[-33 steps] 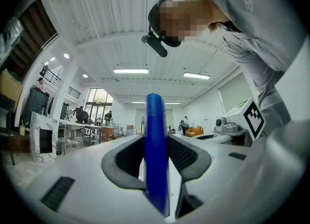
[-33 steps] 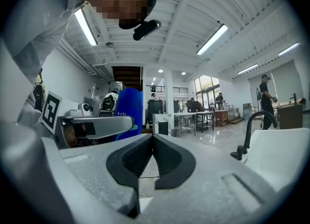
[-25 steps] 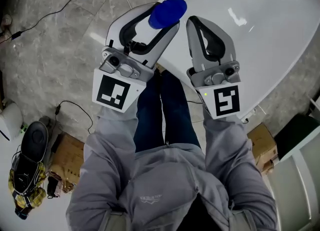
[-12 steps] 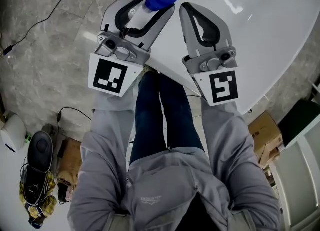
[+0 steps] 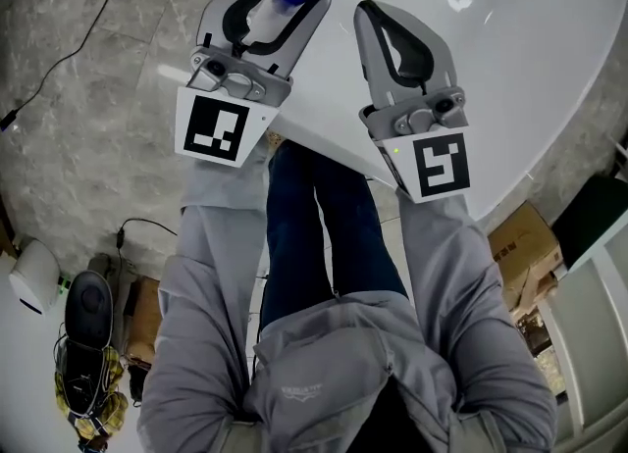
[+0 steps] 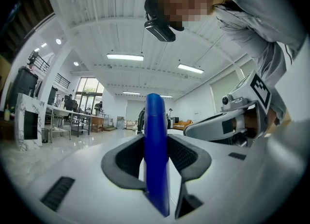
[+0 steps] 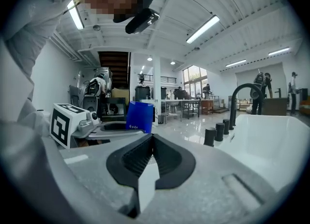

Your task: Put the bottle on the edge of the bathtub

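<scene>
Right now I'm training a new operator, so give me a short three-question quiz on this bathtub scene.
1. True or false: the right gripper holds the bottle.
2. The bottle's end past the left gripper is: A red, B blue, C green.
3. Fill in: the black faucet stands at the white ____.
Key: 1 false; 2 B; 3 bathtub.
</scene>
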A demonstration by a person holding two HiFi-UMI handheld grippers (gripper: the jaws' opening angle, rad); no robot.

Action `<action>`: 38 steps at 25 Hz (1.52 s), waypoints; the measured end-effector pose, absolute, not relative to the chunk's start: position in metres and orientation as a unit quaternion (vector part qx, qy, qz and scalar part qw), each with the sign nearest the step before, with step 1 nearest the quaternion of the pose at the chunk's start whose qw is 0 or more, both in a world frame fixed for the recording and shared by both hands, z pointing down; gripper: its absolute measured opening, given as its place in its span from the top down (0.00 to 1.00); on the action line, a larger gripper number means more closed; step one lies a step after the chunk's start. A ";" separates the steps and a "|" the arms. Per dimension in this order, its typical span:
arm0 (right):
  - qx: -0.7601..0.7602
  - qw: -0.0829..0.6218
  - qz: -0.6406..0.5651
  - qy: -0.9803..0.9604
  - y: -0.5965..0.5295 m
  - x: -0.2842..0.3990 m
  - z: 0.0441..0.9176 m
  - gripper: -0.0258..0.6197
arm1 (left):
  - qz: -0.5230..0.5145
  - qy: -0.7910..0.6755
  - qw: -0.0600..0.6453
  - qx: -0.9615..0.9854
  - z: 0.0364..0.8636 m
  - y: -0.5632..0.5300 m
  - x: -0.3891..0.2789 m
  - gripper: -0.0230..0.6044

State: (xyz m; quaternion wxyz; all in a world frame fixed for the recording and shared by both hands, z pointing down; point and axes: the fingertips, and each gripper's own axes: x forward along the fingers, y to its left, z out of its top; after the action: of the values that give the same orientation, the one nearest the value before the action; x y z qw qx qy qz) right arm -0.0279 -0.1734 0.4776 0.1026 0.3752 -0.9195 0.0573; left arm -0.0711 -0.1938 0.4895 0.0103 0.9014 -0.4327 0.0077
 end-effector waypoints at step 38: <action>0.361 0.098 0.045 -0.926 -0.165 -0.041 0.431 0.96 | 0.022 -0.447 0.075 0.891 0.506 -0.166 -0.094 0.58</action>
State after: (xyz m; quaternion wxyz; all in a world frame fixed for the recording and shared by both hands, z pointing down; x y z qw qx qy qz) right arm -0.0405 -0.1648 0.4306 0.0981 0.3606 -0.9265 0.0446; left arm -0.0937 -0.1658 0.5064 0.0750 0.8909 -0.4475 0.0219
